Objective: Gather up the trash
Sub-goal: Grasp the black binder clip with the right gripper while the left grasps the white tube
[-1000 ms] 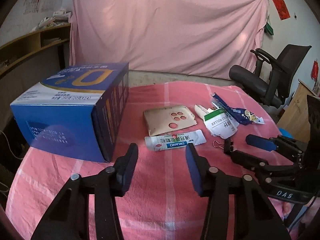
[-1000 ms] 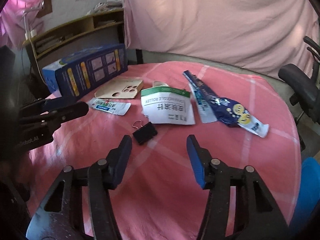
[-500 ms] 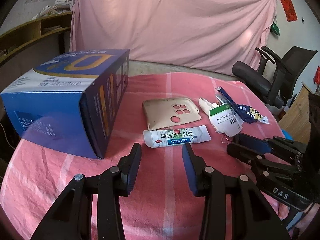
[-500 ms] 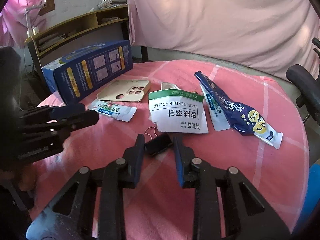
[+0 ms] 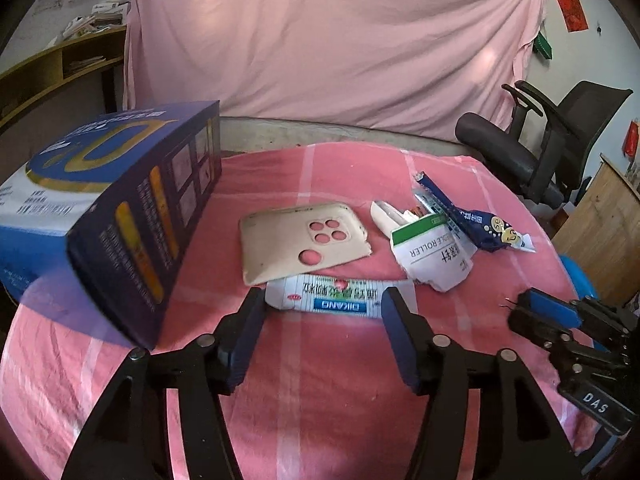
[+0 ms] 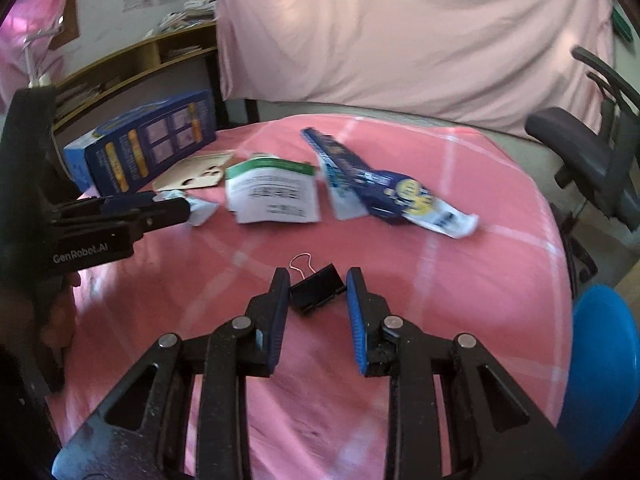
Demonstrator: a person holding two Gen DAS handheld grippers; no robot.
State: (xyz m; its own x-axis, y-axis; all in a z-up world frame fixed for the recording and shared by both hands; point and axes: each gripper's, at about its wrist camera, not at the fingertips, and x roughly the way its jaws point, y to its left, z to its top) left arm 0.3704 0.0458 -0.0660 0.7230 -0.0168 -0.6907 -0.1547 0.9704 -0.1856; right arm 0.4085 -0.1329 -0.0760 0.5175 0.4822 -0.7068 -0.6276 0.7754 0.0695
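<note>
Jaws of the right gripper [image 6: 318,286] pinch the binder clip [image 6: 317,289]; left gripper [image 5: 322,306], just widened, straddles the sachet [image 5: 338,295].

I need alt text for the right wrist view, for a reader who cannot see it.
The right gripper holds a black binder clip between its blue pads above a pink tablecloth. Farther back lie a torn white packet and a blue wrapper. The left gripper reaches toward a small sachet.
</note>
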